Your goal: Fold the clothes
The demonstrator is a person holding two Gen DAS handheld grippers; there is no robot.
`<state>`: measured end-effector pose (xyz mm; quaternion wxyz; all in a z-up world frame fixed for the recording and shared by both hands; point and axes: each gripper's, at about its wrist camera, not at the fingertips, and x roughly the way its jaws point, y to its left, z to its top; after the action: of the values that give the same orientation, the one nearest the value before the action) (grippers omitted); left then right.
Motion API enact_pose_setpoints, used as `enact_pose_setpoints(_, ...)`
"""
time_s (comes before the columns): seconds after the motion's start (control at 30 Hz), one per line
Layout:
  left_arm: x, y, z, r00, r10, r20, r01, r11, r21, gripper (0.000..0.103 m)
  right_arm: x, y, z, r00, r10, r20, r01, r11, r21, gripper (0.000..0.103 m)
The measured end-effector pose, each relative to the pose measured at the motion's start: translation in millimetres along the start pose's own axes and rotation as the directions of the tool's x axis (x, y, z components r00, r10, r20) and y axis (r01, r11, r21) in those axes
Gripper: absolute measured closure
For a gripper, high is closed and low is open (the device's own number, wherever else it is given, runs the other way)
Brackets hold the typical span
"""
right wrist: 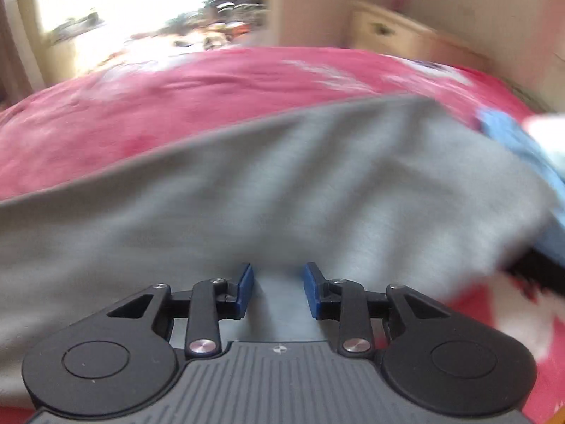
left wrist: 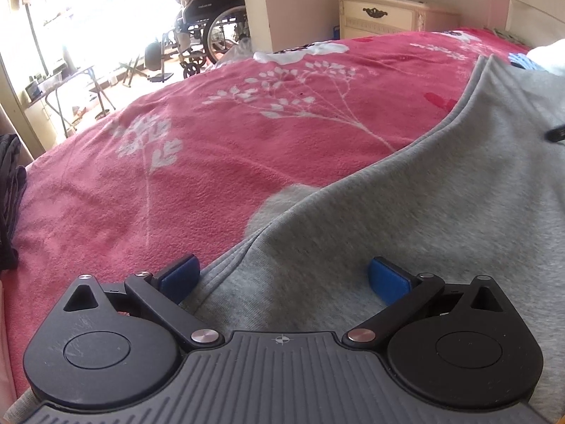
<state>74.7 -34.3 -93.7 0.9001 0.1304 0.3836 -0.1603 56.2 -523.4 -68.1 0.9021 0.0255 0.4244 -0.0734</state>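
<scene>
My left gripper (left wrist: 282, 275) hung wide open over a grey fleece sweatshirt (left wrist: 441, 219) on a pink floral blanket (left wrist: 176, 162); my right gripper (right wrist: 279, 289) pinched a fold of it

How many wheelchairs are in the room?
1. The wheelchair stands on the floor past the far edge of the pink blanket, near the bright window. Others may be hidden behind the wall.
</scene>
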Motion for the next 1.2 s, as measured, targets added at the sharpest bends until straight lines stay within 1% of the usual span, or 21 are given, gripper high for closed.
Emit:
enact_pose_setpoints(0.03,0,1,0,1.000,-0.002,0.000,0.002,1.000,-0.001,0.000,-4,-21,-3,0.999,-0.037,0.002,0.037,0.995,0.089,0.077)
enact_pose_setpoints(0.07,1,1,0,1.000,-0.004,0.000,0.004,1.000,-0.003,0.000,-8,-41,-3,0.998,-0.067,0.000,0.066,0.983,0.174,0.099)
enact_pose_setpoints(0.1,1,1,0,1.000,-0.006,-0.001,0.006,1.000,-0.005,0.000,-11,-53,-2,0.995,-0.096,0.003,0.093,0.970,0.226,0.097)
enact_pose_setpoints(0.2,3,2,0,1.000,-0.011,-0.003,0.011,1.000,-0.011,0.000,-11,-60,14,0.986,-0.160,0.037,0.145,0.955,0.257,0.096)
enact_pose_setpoints(0.27,4,3,0,1.000,-0.014,-0.005,0.014,1.000,-0.013,0.000,-4,-51,24,0.991,-0.114,0.076,0.094,0.968,0.233,0.096)
enact_pose_setpoints(0.33,4,4,0,1.000,-0.019,-0.005,0.019,1.000,-0.014,0.000,14,-45,33,0.996,-0.062,0.060,0.048,0.978,0.201,0.092)
enact_pose_setpoints(0.37,4,4,0,1.000,-0.021,-0.004,0.021,1.000,-0.017,0.000,24,-49,33,0.996,-0.078,0.041,0.069,0.979,0.194,0.091)
enact_pose_setpoints(0.47,4,5,0,1.000,-0.025,-0.002,0.025,0.999,-0.020,0.000,35,-84,25,0.968,-0.247,0.037,0.232,0.946,0.226,0.094)
enact_pose_setpoints(0.6,5,6,-1,1.000,-0.030,0.000,0.030,0.999,-0.022,0.000,25,-107,34,0.938,-0.336,0.085,0.305,0.917,0.255,0.091)
enact_pose_setpoints(0.63,5,6,-1,1.000,-0.031,0.000,0.031,0.999,-0.022,0.000,23,-106,37,0.938,-0.331,0.104,0.299,0.923,0.243,0.091)
enact_pose_setpoints(0.7,6,6,0,0.999,-0.034,-0.001,0.034,0.999,-0.024,0.000,27,-91,43,0.957,-0.256,0.138,0.228,0.955,0.189,0.085)
enact_pose_setpoints(0.77,6,7,0,0.999,-0.036,-0.002,0.036,0.999,-0.024,0.000,47,-84,53,0.981,-0.163,0.109,0.146,0.979,0.142,0.077)
enact_pose_setpoints(0.8,6,7,0,0.999,-0.036,-0.002,0.036,0.999,-0.024,0.000,59,-85,58,0.983,-0.169,0.077,0.159,0.979,0.127,0.076)
enact_pose_setpoints(0.87,6,8,0,0.999,-0.040,-0.001,0.040,0.999,-0.025,0.000,72,-102,65,0.955,-0.290,0.060,0.277,0.948,0.157,0.077)
enact_pose_setpoints(0.9,6,7,0,0.999,-0.040,-0.001,0.040,0.999,-0.025,0.000,75,-114,69,0.939,-0.337,0.062,0.319,0.927,0.197,0.087)
enact_pose_setpoints(0.93,6,7,0,0.999,-0.040,-0.001,0.040,0.999,-0.025,0.000,75,-123,76,0.934,-0.351,0.069,0.326,0.914,0.242,0.090)
enact_pose_setpoints(1.0,6,7,0,0.999,-0.040,-0.002,0.040,0.999,-0.025,0.000,76,-130,97,0.933,-0.348,0.091,0.310,0.907,0.286,0.086)
enact_pose_setpoints(1.03,6,7,0,0.999,-0.040,-0.006,0.040,0.999,-0.026,0.000,76,-126,108,0.939,-0.326,0.112,0.285,0.917,0.280,0.084)
enact_pose_setpoints(1.1,6,7,2,0.999,-0.040,-0.015,0.039,0.999,-0.029,0.000,80,-119,131,0.953,-0.268,0.142,0.219,0.932,0.288,0.058)
enact_pose_setpoints(1.13,7,7,3,0.999,-0.039,-0.019,0.038,0.999,-0.032,0.000,87,-118,143,0.966,-0.222,0.130,0.169,0.928,0.333,0.054)
enact_pose_setpoints(1.2,7,6,4,0.999,-0.036,-0.022,0.035,0.999,-0.032,0.000,106,-120,164,0.984,-0.155,0.092,0.101,0.897,0.430,0.054)
